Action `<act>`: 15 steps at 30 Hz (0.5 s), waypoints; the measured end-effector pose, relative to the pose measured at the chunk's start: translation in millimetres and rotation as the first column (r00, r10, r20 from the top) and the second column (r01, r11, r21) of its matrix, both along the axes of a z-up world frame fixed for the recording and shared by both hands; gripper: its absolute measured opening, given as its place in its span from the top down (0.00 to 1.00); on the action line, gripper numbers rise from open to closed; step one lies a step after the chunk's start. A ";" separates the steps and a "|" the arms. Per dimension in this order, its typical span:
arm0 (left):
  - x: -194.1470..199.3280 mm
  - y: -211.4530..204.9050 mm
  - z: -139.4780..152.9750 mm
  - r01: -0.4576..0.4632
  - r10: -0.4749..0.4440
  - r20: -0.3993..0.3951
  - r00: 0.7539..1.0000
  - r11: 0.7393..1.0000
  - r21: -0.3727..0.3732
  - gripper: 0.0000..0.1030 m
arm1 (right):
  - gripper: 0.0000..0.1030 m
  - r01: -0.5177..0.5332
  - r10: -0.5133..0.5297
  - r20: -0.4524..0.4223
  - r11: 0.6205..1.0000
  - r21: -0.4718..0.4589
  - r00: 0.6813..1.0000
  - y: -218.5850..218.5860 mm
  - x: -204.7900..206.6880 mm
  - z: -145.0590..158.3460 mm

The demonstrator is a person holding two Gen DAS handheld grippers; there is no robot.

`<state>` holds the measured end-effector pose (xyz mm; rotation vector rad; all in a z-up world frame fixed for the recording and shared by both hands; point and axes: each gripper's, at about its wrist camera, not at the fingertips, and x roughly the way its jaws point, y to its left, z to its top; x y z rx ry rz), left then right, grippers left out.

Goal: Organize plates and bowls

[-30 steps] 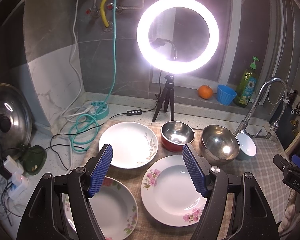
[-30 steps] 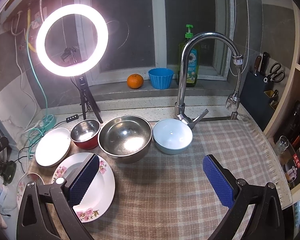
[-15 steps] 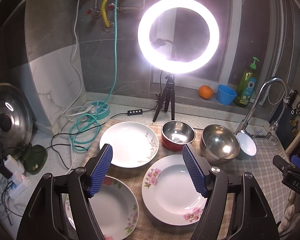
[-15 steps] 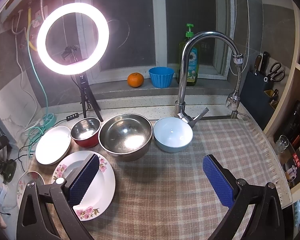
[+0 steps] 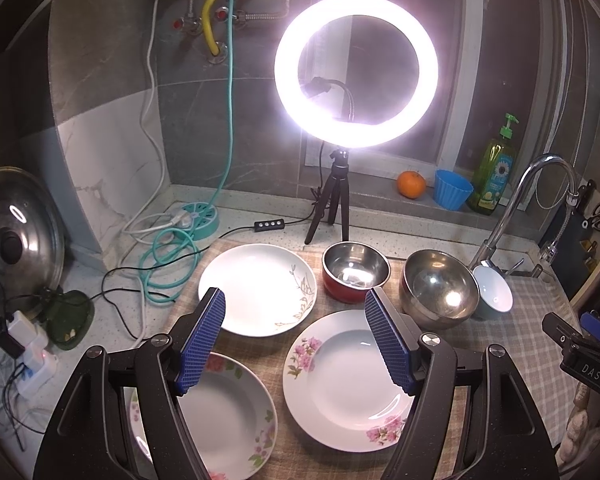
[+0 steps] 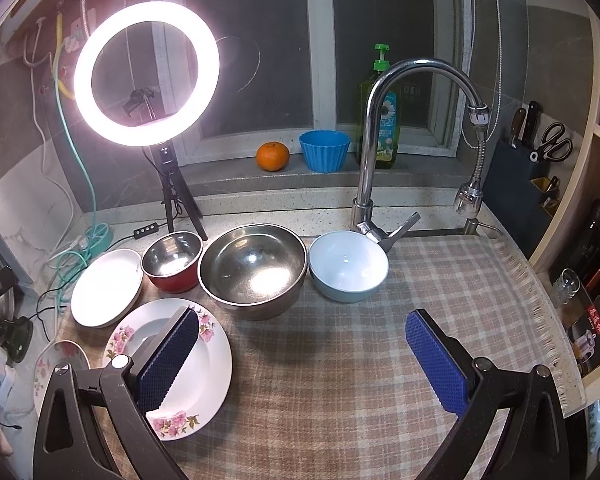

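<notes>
My left gripper (image 5: 296, 328) and right gripper (image 6: 302, 344) both gape wide, empty, above floral plates (image 5: 340, 384) and steel bowls (image 6: 252, 268) on checked cloth (image 6: 340, 380).

Home kitchen, chrome faucet (image 6: 380, 136), dish soap bottle (image 6: 382, 120) on windowsill, knife block (image 6: 518, 160), pot lid (image 5: 16, 240)

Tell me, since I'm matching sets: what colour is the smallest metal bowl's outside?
Red, seen best in the right wrist view.

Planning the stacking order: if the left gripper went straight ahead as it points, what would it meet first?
Probably the white plate with the gold leaf pattern, centred between the open left gripper pads; depth is unclear.
</notes>
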<state>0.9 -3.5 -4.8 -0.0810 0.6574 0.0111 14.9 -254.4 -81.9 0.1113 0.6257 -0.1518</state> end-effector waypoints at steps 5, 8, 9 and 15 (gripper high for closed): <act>-0.1 -0.5 0.0 0.000 0.000 -0.001 1.000 1.000 0.000 0.30 | 0.01 -0.002 0.002 -0.002 1.000 0.000 1.000 -0.4 0.8 0.3; 0.3 -1.0 -0.3 0.001 -0.001 -0.001 1.000 1.000 0.001 0.30 | 0.01 -0.001 0.001 -0.006 1.000 -0.002 1.000 -0.8 2.3 -0.2; -0.1 -1.0 -0.7 0.001 -0.001 -0.002 1.000 1.000 0.001 0.30 | 0.01 -0.001 0.001 -0.008 1.000 -0.001 1.000 -1.0 3.0 -0.6; 1.3 -2.5 -5.2 0.005 -0.005 -0.010 1.000 1.000 0.004 0.30 | 0.01 -0.001 0.001 -0.017 1.000 -0.001 1.000 -0.8 5.6 -3.2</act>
